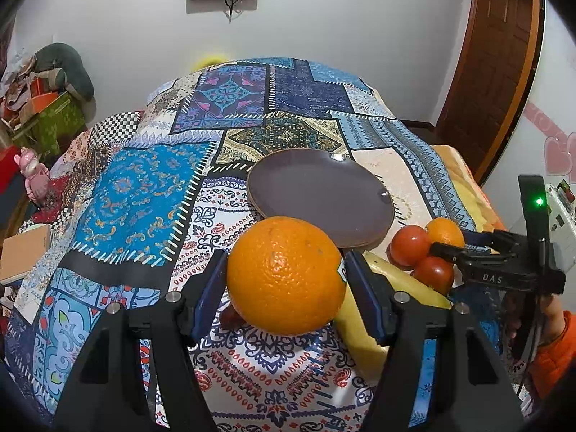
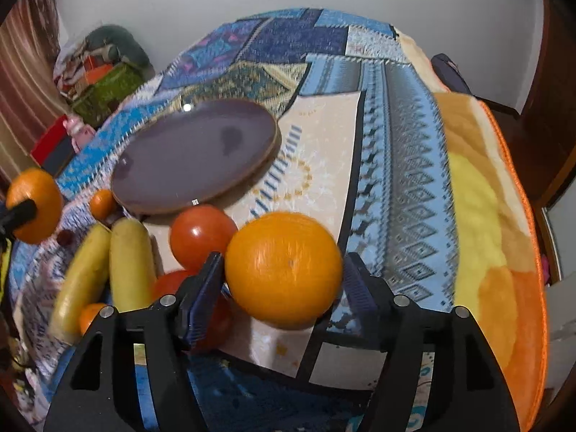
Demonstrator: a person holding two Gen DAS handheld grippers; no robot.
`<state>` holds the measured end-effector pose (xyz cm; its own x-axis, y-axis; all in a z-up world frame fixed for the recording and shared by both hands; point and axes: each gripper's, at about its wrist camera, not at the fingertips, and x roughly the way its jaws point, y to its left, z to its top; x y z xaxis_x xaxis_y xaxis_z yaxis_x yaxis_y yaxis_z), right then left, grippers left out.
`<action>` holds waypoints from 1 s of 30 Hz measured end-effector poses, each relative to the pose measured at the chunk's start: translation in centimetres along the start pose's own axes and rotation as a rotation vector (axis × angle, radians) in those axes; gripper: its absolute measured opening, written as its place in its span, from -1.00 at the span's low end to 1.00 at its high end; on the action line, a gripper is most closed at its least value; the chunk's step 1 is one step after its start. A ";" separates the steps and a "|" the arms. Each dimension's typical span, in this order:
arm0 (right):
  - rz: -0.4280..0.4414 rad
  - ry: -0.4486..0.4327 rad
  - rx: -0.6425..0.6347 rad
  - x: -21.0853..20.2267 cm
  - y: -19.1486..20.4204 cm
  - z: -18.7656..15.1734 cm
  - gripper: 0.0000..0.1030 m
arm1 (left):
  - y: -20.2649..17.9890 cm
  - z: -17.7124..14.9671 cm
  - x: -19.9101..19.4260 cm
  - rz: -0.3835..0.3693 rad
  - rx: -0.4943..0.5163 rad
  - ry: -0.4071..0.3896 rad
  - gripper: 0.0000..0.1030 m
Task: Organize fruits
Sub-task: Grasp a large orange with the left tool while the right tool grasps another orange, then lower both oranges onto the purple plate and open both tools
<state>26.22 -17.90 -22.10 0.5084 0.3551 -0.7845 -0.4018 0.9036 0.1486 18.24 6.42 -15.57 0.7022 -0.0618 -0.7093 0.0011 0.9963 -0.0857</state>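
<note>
My left gripper [image 1: 286, 270] is shut on a large orange [image 1: 284, 275] with a sticker, held just above the patterned cloth in front of the empty dark plate [image 1: 320, 194]. It shows in the right wrist view as the orange [image 2: 34, 205] at far left. My right gripper [image 2: 284, 270] has its pads around a second orange [image 2: 284, 270]; the left pad touches it, the right shows a small gap. Two tomatoes [image 2: 201, 237] and two bananas [image 2: 129, 262] lie beside it. In the left wrist view the right gripper [image 1: 446, 250] sits among the tomatoes [image 1: 408, 244].
The dark plate [image 2: 194, 158] lies on the patchwork cloth [image 1: 144, 194]. Small oranges [image 2: 102, 203] lie near the bananas. A yellow-orange blanket [image 2: 482, 216] covers the right edge. Boxes and clutter [image 1: 46, 108] stand at the far left, a wooden door [image 1: 493, 72] at right.
</note>
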 end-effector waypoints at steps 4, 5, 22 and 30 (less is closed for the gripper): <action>0.061 0.020 0.053 0.5 -1.1 0.1 0.24 | 0.0 0.4 0.1 -0.008 -0.005 -0.001 0.28; 0.068 0.022 0.056 0.6 -1.1 0.0 0.24 | 0.0 0.6 0.2 -0.010 -0.005 -0.001 0.28; 0.047 -0.112 0.000 -2.4 -0.6 4.5 0.21 | -0.8 6.5 1.6 -0.010 0.030 -0.069 0.28; 0.067 -0.154 -0.043 -1.1 1.3 8.2 0.20 | -0.2 9.5 5.3 -0.014 0.012 -0.033 0.28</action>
<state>31.37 -15.14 -16.16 0.5886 0.4500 -0.6715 -0.4698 0.8665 0.1689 28.76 6.49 -12.65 0.7252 -0.0739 -0.6845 0.0194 0.9960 -0.0869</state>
